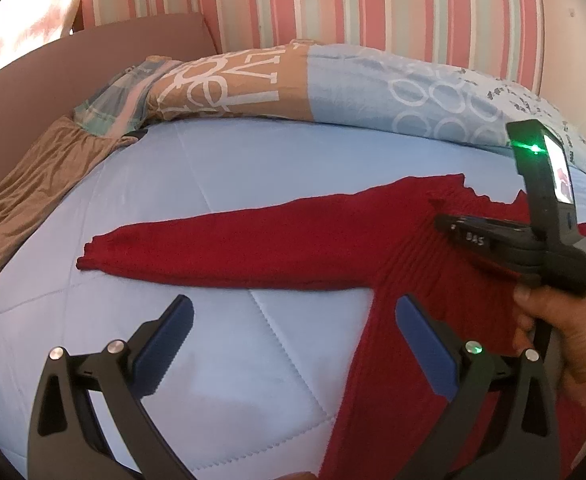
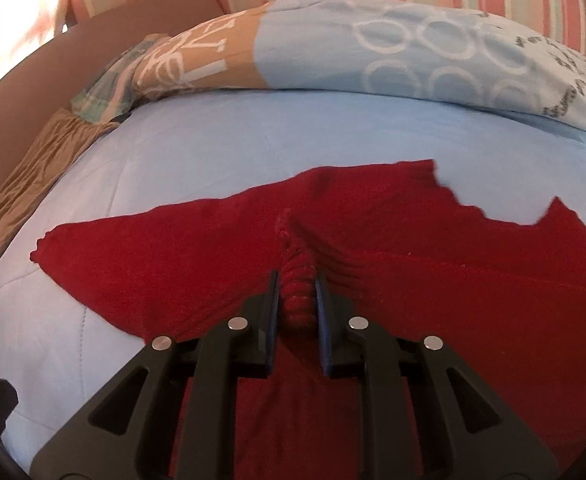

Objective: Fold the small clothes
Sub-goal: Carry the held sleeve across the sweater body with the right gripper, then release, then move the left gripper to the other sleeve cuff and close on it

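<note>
A red knitted sweater [image 1: 325, 252] lies flat on the light blue quilt [image 1: 221, 160], one sleeve stretched out to the left. My left gripper [image 1: 293, 316] is open and empty, hovering just in front of the sleeve's lower edge near the armpit. My right gripper [image 2: 297, 284] is shut on a pinched ridge of the sweater [image 2: 413, 256] near the shoulder; it also shows in the left wrist view [image 1: 449, 226], held by a hand over the sweater's body.
A blue and tan patterned pillow [image 1: 333, 84] lies along the back of the bed, against a pink striped cushion [image 1: 333, 0]. A brown cloth [image 1: 33, 188] hangs at the left edge, beside a brown board [image 1: 53, 64].
</note>
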`<state>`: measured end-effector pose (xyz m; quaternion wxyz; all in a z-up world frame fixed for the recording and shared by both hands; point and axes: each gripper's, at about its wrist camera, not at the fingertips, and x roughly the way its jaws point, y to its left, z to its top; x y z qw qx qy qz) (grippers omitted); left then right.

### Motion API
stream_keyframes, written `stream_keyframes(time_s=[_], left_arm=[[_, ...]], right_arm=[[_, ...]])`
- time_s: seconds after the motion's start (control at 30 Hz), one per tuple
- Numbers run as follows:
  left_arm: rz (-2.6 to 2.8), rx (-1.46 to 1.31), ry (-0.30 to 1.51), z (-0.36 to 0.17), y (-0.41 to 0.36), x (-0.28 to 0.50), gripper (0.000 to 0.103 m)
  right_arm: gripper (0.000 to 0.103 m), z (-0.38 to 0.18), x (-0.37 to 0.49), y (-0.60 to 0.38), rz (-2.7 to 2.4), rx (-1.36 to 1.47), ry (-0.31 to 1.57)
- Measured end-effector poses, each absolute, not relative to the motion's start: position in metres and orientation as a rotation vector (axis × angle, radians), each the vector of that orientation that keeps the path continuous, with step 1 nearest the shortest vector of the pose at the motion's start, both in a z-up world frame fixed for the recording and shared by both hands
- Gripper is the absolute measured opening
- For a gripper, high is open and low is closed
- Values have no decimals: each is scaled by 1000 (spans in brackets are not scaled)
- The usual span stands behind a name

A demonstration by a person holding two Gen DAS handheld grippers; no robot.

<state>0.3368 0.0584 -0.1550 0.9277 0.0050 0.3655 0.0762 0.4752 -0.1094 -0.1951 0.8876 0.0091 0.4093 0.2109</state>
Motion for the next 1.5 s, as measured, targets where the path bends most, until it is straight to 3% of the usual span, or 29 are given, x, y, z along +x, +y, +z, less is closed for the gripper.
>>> stream_keyframes(time_s=[0.23, 0.27, 0.3, 0.37, 0.57, 0.83, 1.07, 1.5], left_arm=[[167, 11, 759, -158, 63, 339, 101], [166, 11, 756, -157, 64, 339, 101], [168, 13, 749, -156, 64, 338, 101], [173, 15, 747, -155, 66, 337, 101], [198, 8, 745, -154, 81, 336, 101], [216, -6, 747, -155, 89, 334, 101], [235, 30, 744, -164, 102, 344, 101], [270, 12, 660, -170, 234, 366, 101]], right_arm=[[22, -201, 480, -99, 444, -18, 875], [33, -203, 480, -97, 445, -27, 881], [51, -203, 479, -94, 450, -34, 885], [61, -200, 475, -87, 472, -48, 870], [72, -173, 465, -113, 323, 18, 758], [72, -199, 475, -124, 234, 12, 895], [71, -194, 462, -103, 361, -37, 847], [77, -148, 431, -150, 379, -8, 742]])
